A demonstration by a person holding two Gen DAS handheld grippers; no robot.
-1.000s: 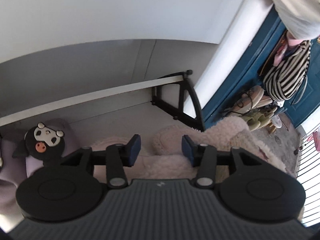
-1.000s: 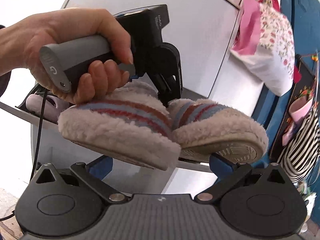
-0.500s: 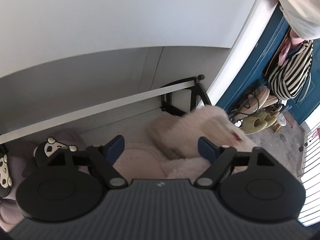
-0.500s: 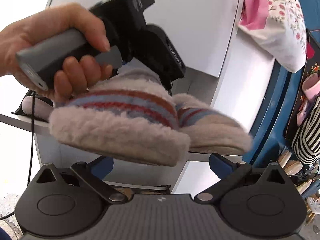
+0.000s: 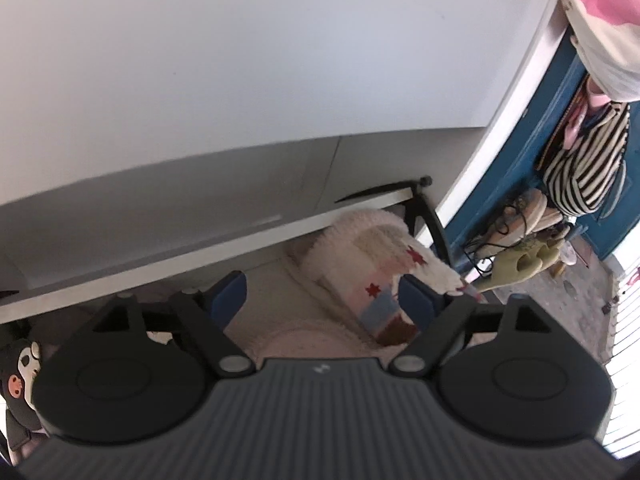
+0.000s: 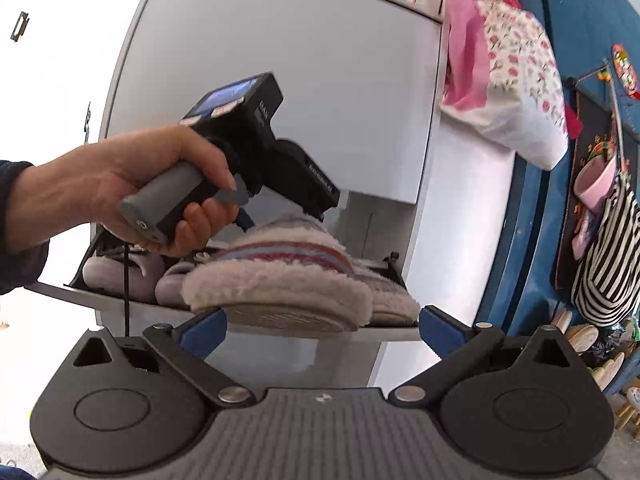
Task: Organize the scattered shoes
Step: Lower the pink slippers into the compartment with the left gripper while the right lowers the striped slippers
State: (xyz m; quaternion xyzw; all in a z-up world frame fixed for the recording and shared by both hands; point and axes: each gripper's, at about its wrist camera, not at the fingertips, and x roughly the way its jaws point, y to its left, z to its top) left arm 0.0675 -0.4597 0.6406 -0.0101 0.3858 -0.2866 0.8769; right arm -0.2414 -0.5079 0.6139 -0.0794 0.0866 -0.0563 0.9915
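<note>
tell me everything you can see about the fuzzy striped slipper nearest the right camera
The striped slipper is cream fleece with blue and red bands across its top and a pale ribbed sole. It lies on the open shoe-cabinet shelf, sole edge overhanging the front, beside its matching slipper. No gripper pad presses on it.

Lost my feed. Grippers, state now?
Left gripper: jaws opening, pads off the slipper between them.
Right gripper: open, holding nothing.

I see a cream fleece slipper (image 6: 276, 280) with red and blue stripes, blue pads (image 6: 202, 330) on black grippers, a black-and-white striped bag (image 6: 608, 256), a white cabinet (image 6: 280, 80).
</note>
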